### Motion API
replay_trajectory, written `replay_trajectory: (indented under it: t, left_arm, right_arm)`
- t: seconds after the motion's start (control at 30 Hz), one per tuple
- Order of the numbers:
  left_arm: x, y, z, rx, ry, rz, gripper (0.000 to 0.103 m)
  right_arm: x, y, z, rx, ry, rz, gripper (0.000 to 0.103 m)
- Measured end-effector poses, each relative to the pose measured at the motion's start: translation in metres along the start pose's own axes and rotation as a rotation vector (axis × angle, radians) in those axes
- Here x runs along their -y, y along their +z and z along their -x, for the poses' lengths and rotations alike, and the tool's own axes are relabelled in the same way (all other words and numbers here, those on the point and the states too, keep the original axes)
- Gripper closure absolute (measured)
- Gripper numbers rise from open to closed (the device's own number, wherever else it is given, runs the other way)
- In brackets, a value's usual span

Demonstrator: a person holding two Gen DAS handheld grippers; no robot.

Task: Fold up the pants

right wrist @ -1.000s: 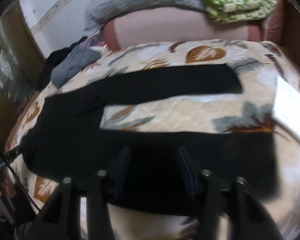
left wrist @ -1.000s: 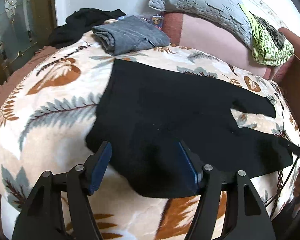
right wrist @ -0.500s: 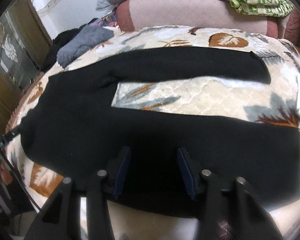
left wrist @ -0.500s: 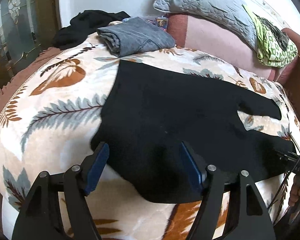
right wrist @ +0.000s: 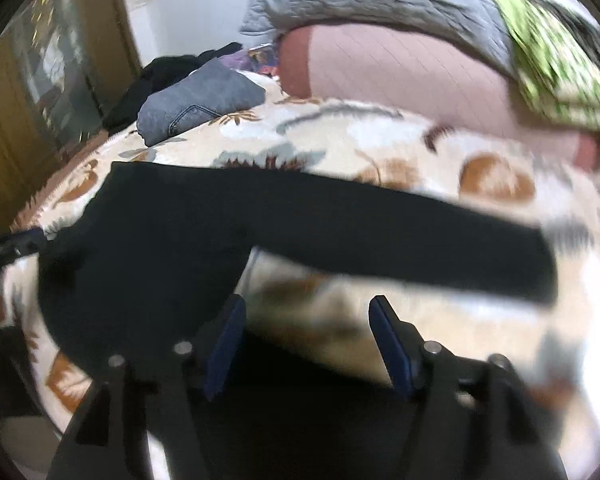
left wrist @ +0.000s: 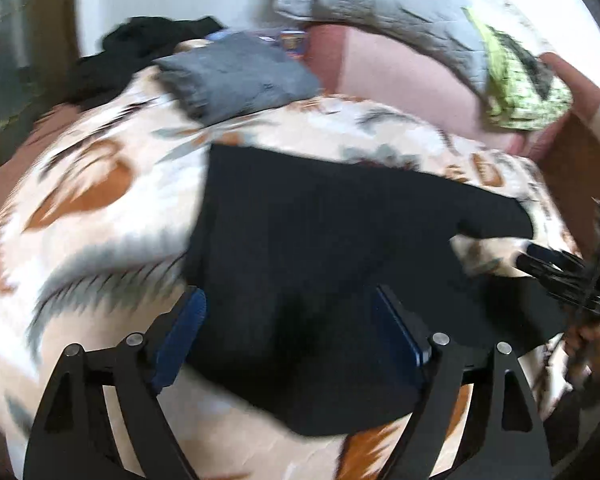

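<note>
Black pants [left wrist: 320, 236] lie spread flat on a leaf-patterned blanket [left wrist: 100, 216], waist toward the left, both legs stretched to the right. My left gripper [left wrist: 292, 328] is open and empty, just above the waist end. My right gripper [right wrist: 306, 340] is open and empty, over the bare blanket between the two legs, with the far leg [right wrist: 380, 232] beyond it and the near leg under its base. The right gripper also shows at the right edge of the left wrist view [left wrist: 560, 276]. Both views are motion-blurred.
Folded grey jeans [left wrist: 236, 72] and a black garment [left wrist: 140, 40] lie at the back left of the bed. A grey quilted pillow [left wrist: 380, 12], a green patterned cloth [left wrist: 520, 92] and a pink cushion [right wrist: 400, 76] lie along the back. A wooden glass-panelled cabinet [right wrist: 40, 80] stands left.
Both grippers have moved forward over the pants. The right gripper went from above the near leg to above the gap between the legs. Both stay open.
</note>
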State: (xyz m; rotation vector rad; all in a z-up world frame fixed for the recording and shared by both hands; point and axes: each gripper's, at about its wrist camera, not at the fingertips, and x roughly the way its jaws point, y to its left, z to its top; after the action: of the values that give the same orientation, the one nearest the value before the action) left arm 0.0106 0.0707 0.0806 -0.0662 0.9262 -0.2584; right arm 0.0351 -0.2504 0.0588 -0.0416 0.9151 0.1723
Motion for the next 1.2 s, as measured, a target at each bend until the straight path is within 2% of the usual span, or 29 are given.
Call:
replay_trajectory:
  t: [0.13,0.43,0.57,0.77,0.8,0.83,0.9,0.93,0.97,1.0,1.07,1.1,1.2]
  left_arm:
    - [0.013,0.038,-0.028,-0.03,-0.039,-0.09,0.018]
    - [0.031,0.101,-0.099,-0.14,-0.126,-0.349,0.018]
    - [0.027,0.116,-0.125,-0.19,-0.107,-0.427,0.018]
    - [0.027,0.114,-0.164,-0.279,-0.031,-0.6,0.018]
    - [0.027,0.114,-0.167,-0.288,-0.047,-0.607,0.018]
    - [0.027,0.116,-0.169,-0.282,-0.065,-0.599,0.018]
    - [0.024,0.12,-0.176,-0.3,-0.079,-0.568,0.02]
    - [0.022,0.122,-0.178,-0.309,-0.093,-0.539,0.023]
    - [0.021,0.123,-0.177,-0.305,-0.107,-0.521,0.035]
    - [0.022,0.124,-0.173,-0.293,-0.115,-0.52,0.057]
    - [0.027,0.123,-0.165,-0.274,-0.116,-0.532,0.088]
    - [0.028,0.122,-0.16,-0.262,-0.097,-0.54,0.094]
    - [0.029,0.119,-0.138,-0.217,-0.089,-0.524,0.097]
  right_arm:
    - [0.002,0.034,-0.024,-0.002,-0.012,0.103,0.03]
    - [0.013,0.084,-0.085,-0.047,0.026,0.242,0.028]
    - [0.027,0.091,-0.107,-0.1,0.027,0.271,0.026]
    - [0.04,0.087,-0.136,-0.186,0.05,0.297,0.029]
    - [0.041,0.088,-0.136,-0.182,0.061,0.288,0.036]
    - [0.041,0.088,-0.135,-0.18,0.073,0.284,0.059]
    - [0.037,0.088,-0.131,-0.161,0.062,0.289,0.086]
    - [0.033,0.088,-0.13,-0.155,0.041,0.302,0.093]
    - [0.03,0.087,-0.128,-0.146,0.021,0.316,0.094]
    - [0.027,0.084,-0.122,-0.132,0.004,0.322,0.099]
    - [0.025,0.082,-0.107,-0.092,-0.009,0.315,0.099]
    - [0.024,0.08,-0.099,-0.074,-0.011,0.308,0.099]
    - [0.022,0.074,-0.062,0.001,-0.007,0.276,0.099]
